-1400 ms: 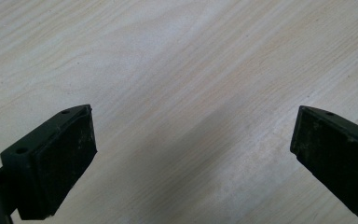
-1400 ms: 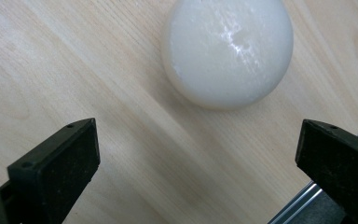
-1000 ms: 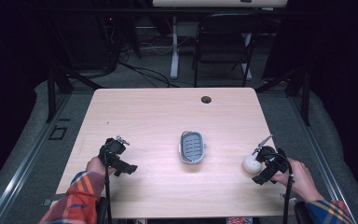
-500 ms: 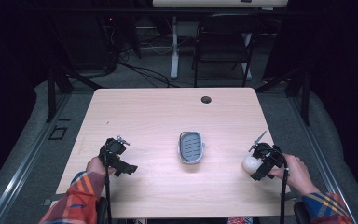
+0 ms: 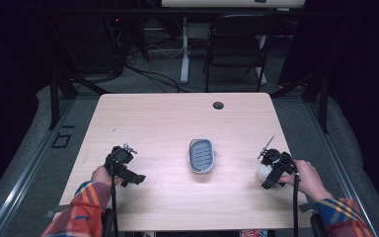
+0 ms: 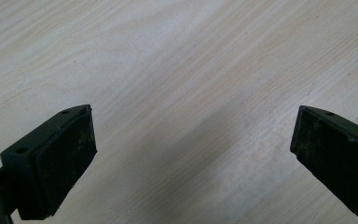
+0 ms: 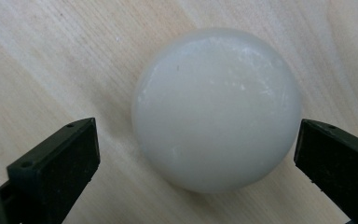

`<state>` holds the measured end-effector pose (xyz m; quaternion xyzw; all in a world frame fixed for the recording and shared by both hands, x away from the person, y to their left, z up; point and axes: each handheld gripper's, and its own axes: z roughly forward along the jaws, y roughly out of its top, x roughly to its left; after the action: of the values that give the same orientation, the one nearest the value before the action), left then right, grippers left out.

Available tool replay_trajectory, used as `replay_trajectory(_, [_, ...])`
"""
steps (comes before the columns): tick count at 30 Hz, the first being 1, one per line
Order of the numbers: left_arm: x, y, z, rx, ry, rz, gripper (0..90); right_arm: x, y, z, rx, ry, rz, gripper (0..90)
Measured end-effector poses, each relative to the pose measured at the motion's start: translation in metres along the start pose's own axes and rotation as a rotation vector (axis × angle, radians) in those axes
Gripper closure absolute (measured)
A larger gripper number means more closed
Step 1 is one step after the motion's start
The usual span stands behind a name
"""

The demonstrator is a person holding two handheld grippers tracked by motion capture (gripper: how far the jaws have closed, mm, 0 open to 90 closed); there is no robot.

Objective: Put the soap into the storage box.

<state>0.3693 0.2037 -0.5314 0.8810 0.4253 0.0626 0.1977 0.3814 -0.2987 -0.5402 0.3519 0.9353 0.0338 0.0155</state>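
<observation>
High view: right gripper [image 5: 265, 170] poised at about four o'clock on the pale wooden table [image 5: 168, 123], nosed up against a white rounded soap bar [image 5: 262, 172]; grey slotted soap dish [image 5: 202, 155] near table centre, well apart to the bar's nine o'clock; left gripper [image 5: 132, 177] resting low at about eight o'clock, away from both. Left gripper view: jaws spread wide over bare wood grain, nothing between them, nothing touched. Right gripper view: jaws equally wide, flanking the soap bar [image 7: 216, 107] at nine and three o'clock without contact — the right jaw just beside its edge, the left with a clear gap; bar lying flat on the table, dome up, surface smooth and waxy with a few faint scuffs. Likely handling, judged from that look: light, firm rather than soft, not fragile, but slick and curved enough to squirt out of a hard or off-centre pinch. Best hold probably across the widest part, low on the flanks and squarely through the middle, pads [image 7: 81, 154] brought in evenly — a moderate squeeze rather than a crushing one, since the rounded sides offer the flat pads little to bear on. Dish slots and raised rim suggest a gentle set-down, flat side under.
</observation>
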Motion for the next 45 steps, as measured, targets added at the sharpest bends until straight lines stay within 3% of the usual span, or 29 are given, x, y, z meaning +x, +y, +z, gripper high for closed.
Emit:
replay_trajectory(4, [0.0,0.0,0.0,0.003,-0.001,0.0,0.1,0.0,0.004,0.002,0.007,-0.01,0.007,0.0])
replay_trajectory(6, [0.0,0.0,0.0,0.004,-0.002,-0.001,0.1,-0.003,0.008,0.0,0.05,-0.023,-0.021,3.7])
replay_trajectory(7, [0.0,0.0,0.0,0.004,-0.002,-0.001,0.1,-0.003,0.008,0.0,0.05,-0.023,-0.021,3.7])
replay_trajectory(8, [0.0,0.0,0.001,0.004,-0.003,-0.002,0.1,-0.002,0.008,0.003,0.014,-0.009,0.006,9.4])
replay_trajectory(10, [0.0,0.0,0.001,0.005,-0.004,-0.001,0.1,-0.004,0.011,0.003,0.043,-0.014,-0.018,10.6])
replay_trajectory(12, [0.0,0.0,0.001,0.005,-0.003,0.0,0.1,-0.003,0.012,0.007,0.021,-0.009,-0.003,13.9])
replay_trajectory(14, [0.0,0.0,0.001,0.004,-0.002,-0.001,0.1,-0.003,0.014,0.006,0.038,-0.011,-0.01,14.1])
replay_trajectory(16, [0.0,0.0,0.0,0.004,-0.001,0.0,0.1,-0.002,0.015,0.006,0.047,-0.025,-0.007,21.2])
replay_trajectory(18, [0.0,0.0,0.0,0.004,0.0,0.0,0.1,-0.001,0.014,0.007,0.032,-0.03,0.007,23.4])
replay_trajectory(45, [-0.001,-0.001,0.0,0.008,0.01,0.002,0.1,0.006,0.016,-0.003,0.047,-0.051,-0.02,24.0])
